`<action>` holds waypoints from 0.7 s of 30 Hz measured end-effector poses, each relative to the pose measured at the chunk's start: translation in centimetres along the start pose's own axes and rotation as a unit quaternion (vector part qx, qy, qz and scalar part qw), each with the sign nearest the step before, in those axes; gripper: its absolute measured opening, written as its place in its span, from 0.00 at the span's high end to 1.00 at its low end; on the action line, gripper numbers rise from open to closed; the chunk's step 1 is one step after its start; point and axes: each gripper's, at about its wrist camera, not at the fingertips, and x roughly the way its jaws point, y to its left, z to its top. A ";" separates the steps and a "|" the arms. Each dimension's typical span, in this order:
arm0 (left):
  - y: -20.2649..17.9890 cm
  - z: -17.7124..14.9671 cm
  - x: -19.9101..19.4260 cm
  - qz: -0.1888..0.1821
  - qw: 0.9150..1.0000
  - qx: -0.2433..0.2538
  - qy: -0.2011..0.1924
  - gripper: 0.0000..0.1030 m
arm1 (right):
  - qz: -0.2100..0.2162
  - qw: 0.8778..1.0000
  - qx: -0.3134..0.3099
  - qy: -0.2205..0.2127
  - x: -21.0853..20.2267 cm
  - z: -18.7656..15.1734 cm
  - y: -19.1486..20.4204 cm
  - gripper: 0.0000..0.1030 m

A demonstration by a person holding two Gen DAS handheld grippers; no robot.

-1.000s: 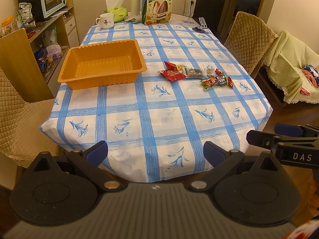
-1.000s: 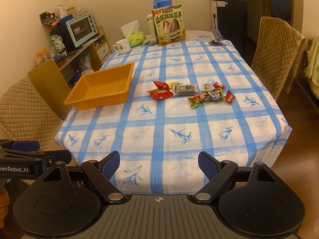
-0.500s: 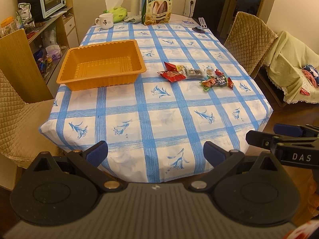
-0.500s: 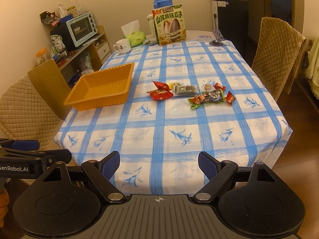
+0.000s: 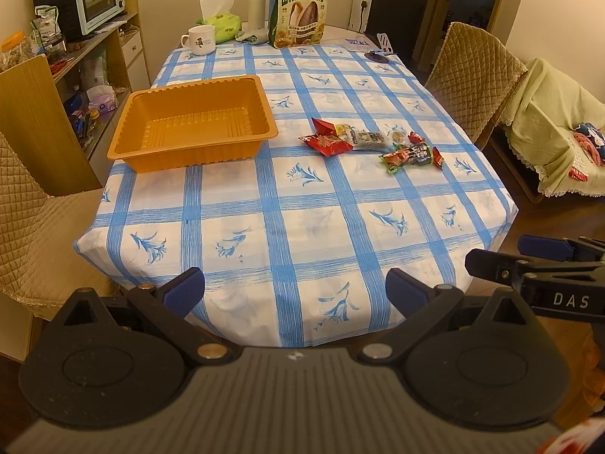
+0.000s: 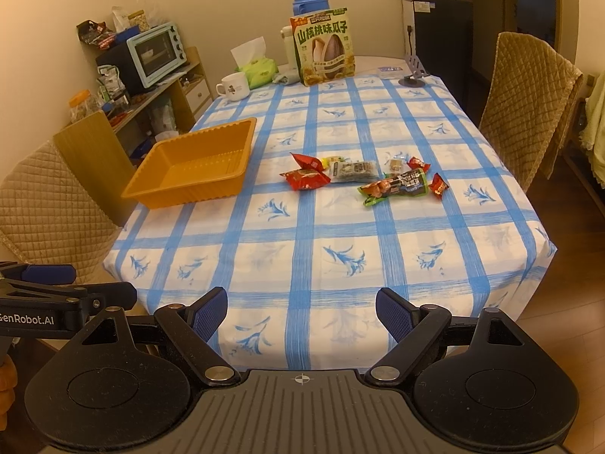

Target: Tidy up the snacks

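An empty orange tray sits on the left of the blue-checked table. Right of it lies a loose cluster of small snacks: a red packet, a grey-white packet, a long dark and green packet and a small red candy. My left gripper hangs open at the table's near edge, far from the snacks, holding nothing. Open and empty too, my right gripper hovers at the near edge; its side shows in the left wrist view.
At the far end stand a large seed bag, a white mug, a tissue pack and a thermos. Quilted chairs flank the table. A shelf with a toaster oven lines the left wall.
Both grippers have eased slightly back from the table with small view shifts. Nothing on the table has moved, and both stay open.
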 end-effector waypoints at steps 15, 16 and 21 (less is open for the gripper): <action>0.0 0.0 0.0 0.000 1.000 0.000 0.000 0.01 | 0.000 1.000 0.000 0.000 0.1 0.0 0.0 0.17; 0.0 0.0 0.0 0.000 1.000 0.000 0.000 0.01 | 0.000 1.000 0.000 0.000 0.1 0.0 0.0 0.17; 0.0 0.0 0.0 0.000 1.000 0.000 0.000 0.01 | 0.000 1.000 0.000 0.001 0.1 0.0 -0.1 0.17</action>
